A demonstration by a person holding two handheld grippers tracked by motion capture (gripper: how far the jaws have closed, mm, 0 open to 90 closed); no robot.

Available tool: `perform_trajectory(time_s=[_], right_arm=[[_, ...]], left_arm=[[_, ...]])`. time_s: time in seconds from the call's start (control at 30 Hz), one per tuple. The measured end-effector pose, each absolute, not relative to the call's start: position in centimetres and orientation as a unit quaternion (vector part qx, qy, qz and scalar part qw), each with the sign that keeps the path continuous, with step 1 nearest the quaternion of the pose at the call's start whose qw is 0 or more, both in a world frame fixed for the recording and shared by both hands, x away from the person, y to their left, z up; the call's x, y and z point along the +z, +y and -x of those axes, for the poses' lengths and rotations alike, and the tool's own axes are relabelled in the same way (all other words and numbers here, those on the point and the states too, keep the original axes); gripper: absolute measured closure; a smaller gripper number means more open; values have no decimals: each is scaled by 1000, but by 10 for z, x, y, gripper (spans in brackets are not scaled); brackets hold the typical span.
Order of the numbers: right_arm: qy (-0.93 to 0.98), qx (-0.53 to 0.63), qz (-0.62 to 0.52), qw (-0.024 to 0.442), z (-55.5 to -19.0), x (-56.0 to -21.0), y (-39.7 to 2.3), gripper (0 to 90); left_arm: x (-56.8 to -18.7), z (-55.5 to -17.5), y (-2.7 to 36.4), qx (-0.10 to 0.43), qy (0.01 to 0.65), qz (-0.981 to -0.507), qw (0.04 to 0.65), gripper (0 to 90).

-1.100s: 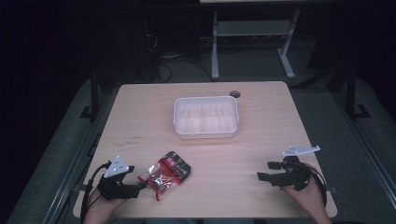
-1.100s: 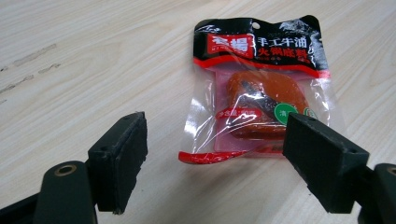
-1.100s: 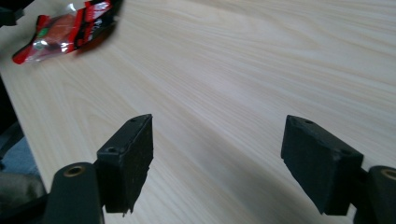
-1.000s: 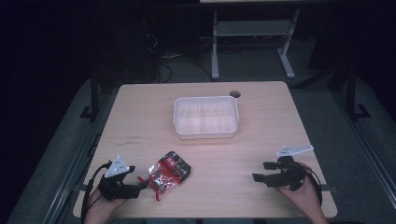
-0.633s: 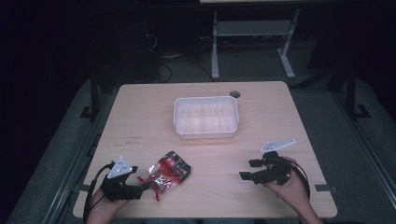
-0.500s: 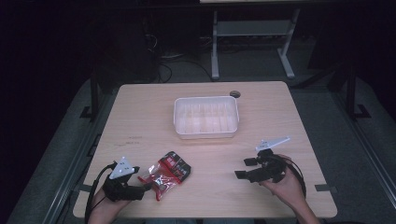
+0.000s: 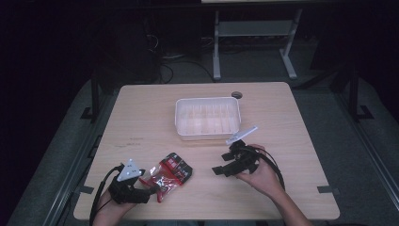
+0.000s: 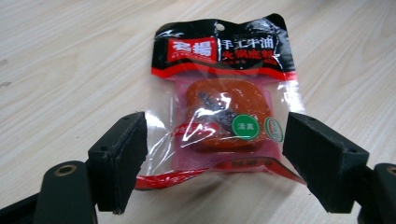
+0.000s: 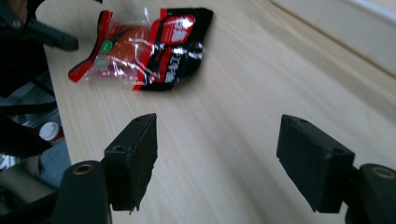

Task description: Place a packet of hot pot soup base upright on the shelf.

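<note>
Lying flat on the bench [image 7: 141, 117], the snack packet [image 7: 170, 170] sits between the wide-open left tongs [image 8: 212, 158], unheld; the right tongs [image 7: 218, 169] gape empty, just right of the packet.

The black left gripper [image 7: 153, 187] has its fingers [image 8: 119, 161] spread wide. The black right gripper [image 7: 218, 170] also has its fingers [image 9: 133, 158] wide apart, pointing toward the left one.

Dim surrounds, lit tabletop, pkt glare.
</note>
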State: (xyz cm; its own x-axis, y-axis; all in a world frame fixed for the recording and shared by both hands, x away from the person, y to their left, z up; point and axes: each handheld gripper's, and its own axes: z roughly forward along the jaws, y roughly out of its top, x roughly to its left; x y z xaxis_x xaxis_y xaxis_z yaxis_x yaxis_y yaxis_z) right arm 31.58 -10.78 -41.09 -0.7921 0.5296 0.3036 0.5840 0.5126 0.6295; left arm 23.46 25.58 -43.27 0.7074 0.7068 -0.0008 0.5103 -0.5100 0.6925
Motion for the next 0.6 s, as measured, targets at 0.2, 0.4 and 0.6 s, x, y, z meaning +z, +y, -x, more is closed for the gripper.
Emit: perform_trajectory(time_s=[0.2,0.4,0.6], right_arm=[[-880,-364,302,42,-328,-404,-78,298],[-889,-351,291,45,-341,-401,-49,325],[-894,-340,286,52,-348,-402,-27,342]], left_arm=[[-435,-236,250,137,353,-862,337,222],[-439,-240,244,129,348,-869,327,246],[-442,-242,243,120,347,-876,312,256]])
